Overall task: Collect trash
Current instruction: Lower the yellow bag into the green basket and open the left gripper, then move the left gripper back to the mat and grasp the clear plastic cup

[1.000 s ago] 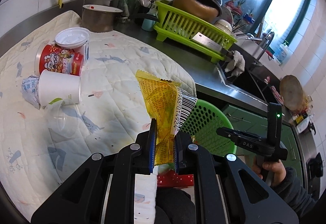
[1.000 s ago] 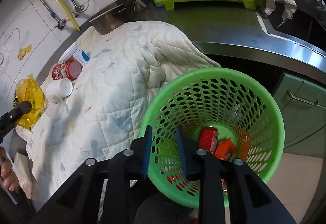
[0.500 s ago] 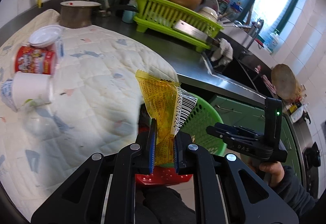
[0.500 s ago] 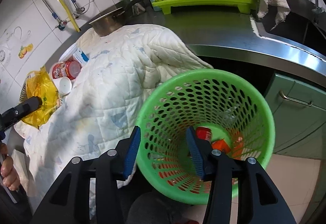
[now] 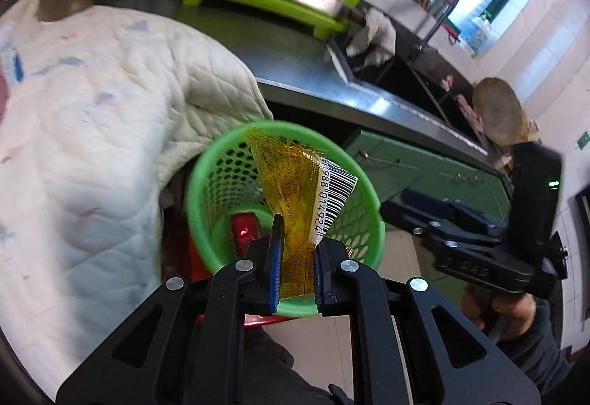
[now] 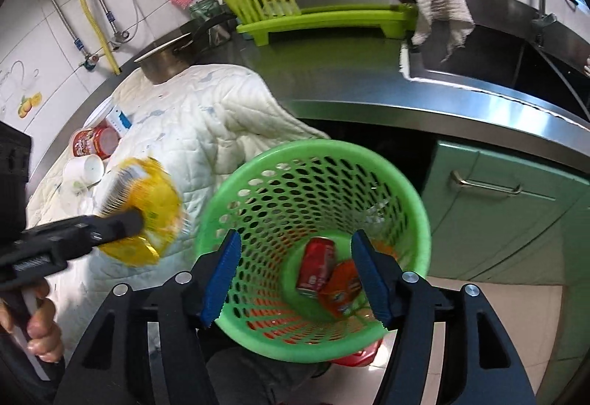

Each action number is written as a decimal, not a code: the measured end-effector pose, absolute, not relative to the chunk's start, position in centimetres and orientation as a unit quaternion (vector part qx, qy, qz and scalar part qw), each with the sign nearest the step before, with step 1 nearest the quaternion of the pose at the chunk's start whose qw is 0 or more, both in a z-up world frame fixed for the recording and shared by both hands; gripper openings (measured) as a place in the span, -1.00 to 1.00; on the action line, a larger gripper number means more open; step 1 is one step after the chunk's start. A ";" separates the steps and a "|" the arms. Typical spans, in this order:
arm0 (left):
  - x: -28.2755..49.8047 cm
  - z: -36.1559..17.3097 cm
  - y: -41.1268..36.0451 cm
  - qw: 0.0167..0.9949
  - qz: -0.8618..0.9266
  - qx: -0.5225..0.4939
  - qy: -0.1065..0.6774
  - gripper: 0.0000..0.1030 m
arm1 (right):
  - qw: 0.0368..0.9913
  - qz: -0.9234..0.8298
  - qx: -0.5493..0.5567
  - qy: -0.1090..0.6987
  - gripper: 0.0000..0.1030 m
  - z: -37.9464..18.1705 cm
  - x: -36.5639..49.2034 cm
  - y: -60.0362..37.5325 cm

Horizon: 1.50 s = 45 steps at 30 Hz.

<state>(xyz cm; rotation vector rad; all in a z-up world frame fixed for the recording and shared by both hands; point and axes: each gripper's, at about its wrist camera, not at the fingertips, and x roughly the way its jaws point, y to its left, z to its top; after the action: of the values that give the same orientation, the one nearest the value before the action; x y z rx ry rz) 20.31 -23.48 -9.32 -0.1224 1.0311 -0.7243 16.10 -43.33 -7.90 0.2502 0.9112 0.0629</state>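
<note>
Gripping a yellow wrapper [image 5: 295, 195] by its lower end, the left tool [image 5: 297, 272] holds it upright, long axis rising away, directly over the green basket [image 5: 199, 180] mouth.

From the right wrist, the right tool [image 6: 295, 276] gapes wide and empty above the basket (cans inside); the wrapper [image 6: 147, 213] sits just left of the rim.

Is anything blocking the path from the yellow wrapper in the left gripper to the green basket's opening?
Nothing visible does. The left gripper is shut on the yellow wrapper, beside the green basket. Its mouth is open; a red can and an orange packet lie at the bottom. The open right gripper straddles the near rim.
</note>
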 end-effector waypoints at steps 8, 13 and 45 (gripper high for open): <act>21.9 -12.2 -27.3 0.789 -0.351 -0.057 0.502 -0.66 | 0.889 0.019 0.127 0.441 0.20 -8.4 15.7 -45.0; 22.0 -12.7 -27.7 0.788 -0.351 -0.057 0.503 -0.19 | 0.888 0.016 0.130 0.440 0.21 -8.4 15.7 -45.5; 20.9 -3.7 -2.1 0.905 -0.112 -0.095 0.398 0.22 | 0.896 0.166 0.042 0.410 0.39 -3.2 20.8 -28.5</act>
<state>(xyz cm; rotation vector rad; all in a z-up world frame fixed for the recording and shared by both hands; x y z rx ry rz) 20.89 -2.08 -3.71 -0.1962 0.8224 -0.2314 20.80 -28.52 -3.22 0.0876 0.8507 0.3451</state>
